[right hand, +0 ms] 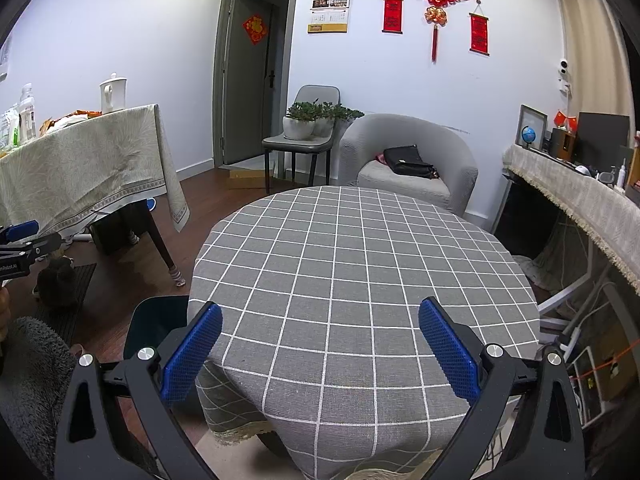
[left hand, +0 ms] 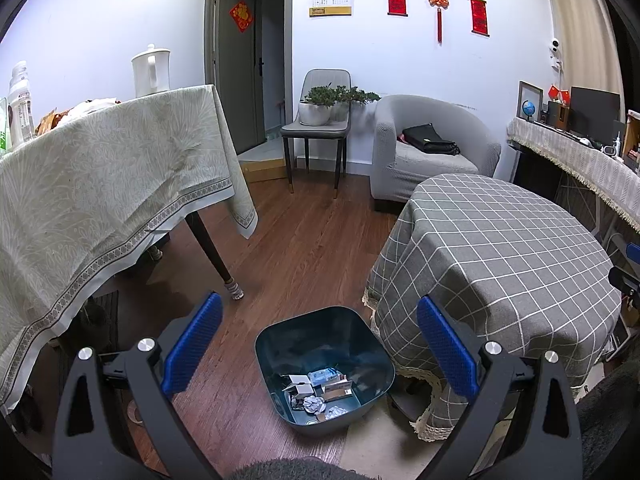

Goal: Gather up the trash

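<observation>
Above a dark teal trash bin (left hand: 324, 364) holding crumpled wrappers (left hand: 318, 394), the left gripper (left hand: 320, 344) hangs wide open, empty; the right gripper (right hand: 320, 346), equally spread and empty, faces the checked counter (right hand: 360, 272) at 12 o'clock.

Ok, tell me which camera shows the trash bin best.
The left wrist view: the trash bin sits on the floor between the open fingers, its inside and the discarded scraps visible. The right wrist view catches only its dark rim beside the checked tablecloth.
</observation>
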`<action>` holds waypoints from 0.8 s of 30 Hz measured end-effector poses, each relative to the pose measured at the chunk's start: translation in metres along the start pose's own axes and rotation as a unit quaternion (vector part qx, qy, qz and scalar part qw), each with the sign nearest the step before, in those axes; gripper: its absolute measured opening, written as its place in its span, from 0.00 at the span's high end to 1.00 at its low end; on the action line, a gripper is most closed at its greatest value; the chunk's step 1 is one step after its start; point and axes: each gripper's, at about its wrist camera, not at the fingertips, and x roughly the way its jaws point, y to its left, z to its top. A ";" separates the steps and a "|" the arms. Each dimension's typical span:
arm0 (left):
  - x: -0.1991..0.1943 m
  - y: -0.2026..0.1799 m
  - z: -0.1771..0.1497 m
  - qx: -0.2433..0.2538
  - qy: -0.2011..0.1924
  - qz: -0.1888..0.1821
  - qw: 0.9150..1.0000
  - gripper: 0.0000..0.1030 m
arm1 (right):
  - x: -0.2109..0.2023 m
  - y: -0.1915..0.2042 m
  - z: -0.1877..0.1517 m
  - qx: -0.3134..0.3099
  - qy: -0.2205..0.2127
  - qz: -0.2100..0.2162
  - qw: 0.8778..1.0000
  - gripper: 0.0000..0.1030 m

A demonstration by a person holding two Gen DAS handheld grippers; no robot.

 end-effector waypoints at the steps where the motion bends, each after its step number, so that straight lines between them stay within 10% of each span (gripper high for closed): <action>1: 0.000 0.000 0.000 0.000 0.000 0.000 1.000 0.04 | 0.000 -0.001 0.000 0.000 0.000 0.000 1.000 0.04; 24: -0.002 -0.004 -0.001 -0.002 0.001 -0.001 1.000 0.04 | 0.000 0.001 0.000 -0.002 0.001 0.000 1.000 0.04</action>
